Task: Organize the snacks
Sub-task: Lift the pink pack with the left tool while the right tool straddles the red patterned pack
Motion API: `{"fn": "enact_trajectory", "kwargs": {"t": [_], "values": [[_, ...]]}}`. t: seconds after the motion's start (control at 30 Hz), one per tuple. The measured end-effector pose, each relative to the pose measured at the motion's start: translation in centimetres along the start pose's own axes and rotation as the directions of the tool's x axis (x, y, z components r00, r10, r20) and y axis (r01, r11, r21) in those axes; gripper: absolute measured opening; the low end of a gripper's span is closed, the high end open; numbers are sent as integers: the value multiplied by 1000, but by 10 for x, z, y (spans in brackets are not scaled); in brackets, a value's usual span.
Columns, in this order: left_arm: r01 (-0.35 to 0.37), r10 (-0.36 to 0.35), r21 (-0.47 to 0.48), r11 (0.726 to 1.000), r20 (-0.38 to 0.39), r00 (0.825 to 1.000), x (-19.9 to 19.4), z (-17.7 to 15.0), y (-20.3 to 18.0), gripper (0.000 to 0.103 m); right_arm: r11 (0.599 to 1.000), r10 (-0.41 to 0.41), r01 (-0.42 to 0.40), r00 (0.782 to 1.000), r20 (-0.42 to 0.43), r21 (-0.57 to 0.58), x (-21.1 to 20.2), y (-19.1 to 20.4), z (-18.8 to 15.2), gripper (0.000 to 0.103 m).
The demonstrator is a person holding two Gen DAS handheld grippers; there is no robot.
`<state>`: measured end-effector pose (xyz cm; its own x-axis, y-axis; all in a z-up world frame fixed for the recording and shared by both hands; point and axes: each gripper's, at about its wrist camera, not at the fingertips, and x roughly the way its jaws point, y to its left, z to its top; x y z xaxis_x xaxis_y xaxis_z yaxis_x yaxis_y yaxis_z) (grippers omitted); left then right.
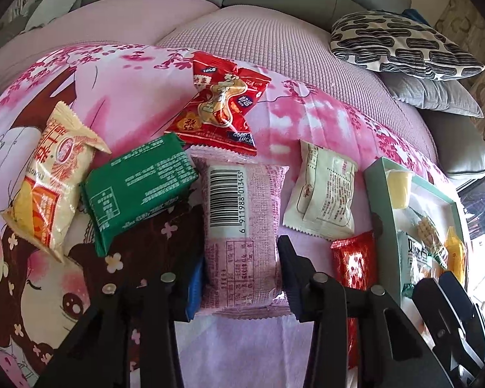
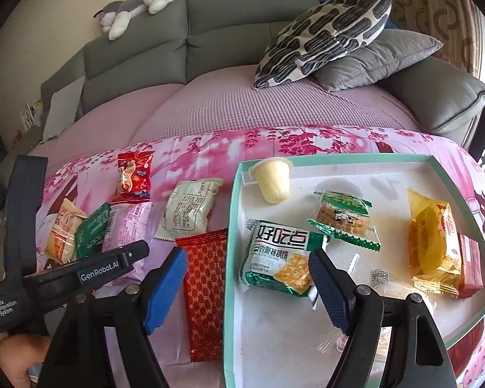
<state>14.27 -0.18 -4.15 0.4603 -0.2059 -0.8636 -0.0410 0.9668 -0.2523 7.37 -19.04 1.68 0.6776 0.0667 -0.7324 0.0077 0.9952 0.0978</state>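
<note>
**Pink pack between the left fingers**

Pink and barcode-up, the pack (image 1: 242, 236) lies on the flowered cloth (image 1: 139, 97), with the left gripper (image 1: 239, 278) set round its near end. One finger stands on each side of the wrapper, close against its edges, but whether they press on it I cannot tell. Just left of the pack sits a green pack (image 1: 135, 190), then a yellow bag (image 1: 55, 184) nearer the cloth's left edge. A red bag (image 1: 223, 103) lies beyond the pink one, touching its far end. To the right sits a white sachet (image 1: 323, 190), and nearer, a red foil pack (image 1: 355, 258) beside the tray (image 1: 376, 194).

The right gripper (image 2: 247, 278) hangs released, fingers wide apart, astride the tray's left wall (image 2: 232, 242): its left finger (image 2: 165, 287) is over the cloth by the red foil pack, and its right finger (image 2: 329, 287) is inside the tray at the near end of a green-and-white biscuit pack (image 2: 278, 255). The tray also holds a jelly cup (image 2: 273, 181) in its far left corner, a green cracker pack (image 2: 342, 223) mid-tray, and a yellow cake pack (image 2: 436, 245) near the right wall with a red bar (image 2: 468, 265) just beside it.
</note>
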Motion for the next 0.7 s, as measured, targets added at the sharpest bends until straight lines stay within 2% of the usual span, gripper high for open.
{"fn": "enact_trajectory", "kwargs": {"t": [0.17, 0.3, 0.7], "values": [[6, -6, -24, 1000, -4, 1000, -8, -10, 13, 43, 997, 56, -56, 998, -2, -62, 0, 17, -4, 70], [0, 0, -33, 999, -5, 1000, -15, -18, 21, 44, 993, 92, -93, 996, -21, -69, 3, 25, -7, 57], [-7, 6, -54, 999, -8, 1000, -21, -23, 32, 44, 985, 124, -132, 989, -76, -109, 14, 41, -17, 57]]}}
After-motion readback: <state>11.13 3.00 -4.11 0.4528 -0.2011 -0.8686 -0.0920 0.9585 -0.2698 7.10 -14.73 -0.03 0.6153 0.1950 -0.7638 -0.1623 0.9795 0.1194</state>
